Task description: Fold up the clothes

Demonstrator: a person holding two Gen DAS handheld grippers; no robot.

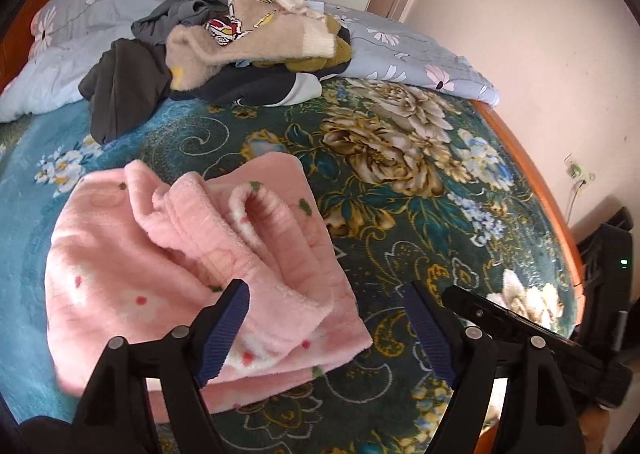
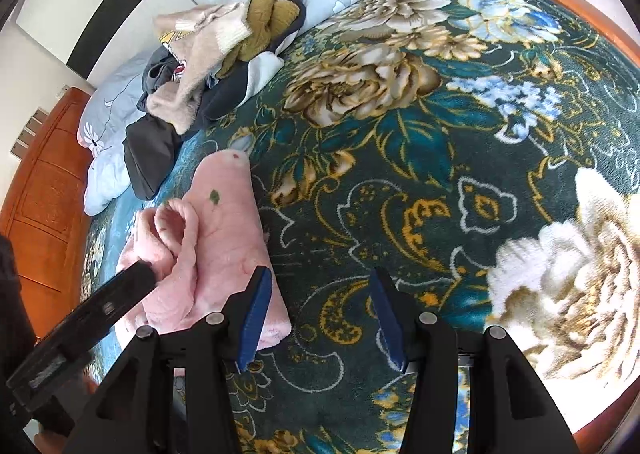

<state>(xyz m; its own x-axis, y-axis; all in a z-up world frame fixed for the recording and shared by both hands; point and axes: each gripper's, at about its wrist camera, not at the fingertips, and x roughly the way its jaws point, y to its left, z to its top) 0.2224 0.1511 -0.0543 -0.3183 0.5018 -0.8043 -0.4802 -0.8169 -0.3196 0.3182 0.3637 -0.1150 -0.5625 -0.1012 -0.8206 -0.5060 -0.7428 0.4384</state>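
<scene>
A pink fleece garment lies partly folded and bunched on the floral bedspread. My left gripper is open and empty, its left finger over the garment's near edge. In the right wrist view the same garment lies at the left. My right gripper is open and empty over the bedspread, just right of the garment's corner. The left gripper's body shows at the left of the right wrist view. The right gripper's body shows at the right of the left wrist view.
A pile of unfolded clothes, beige, grey, dark and mustard, sits at the far side of the bed, also in the right wrist view. A light blue floral quilt lies behind it. The wooden bed edge runs along the right.
</scene>
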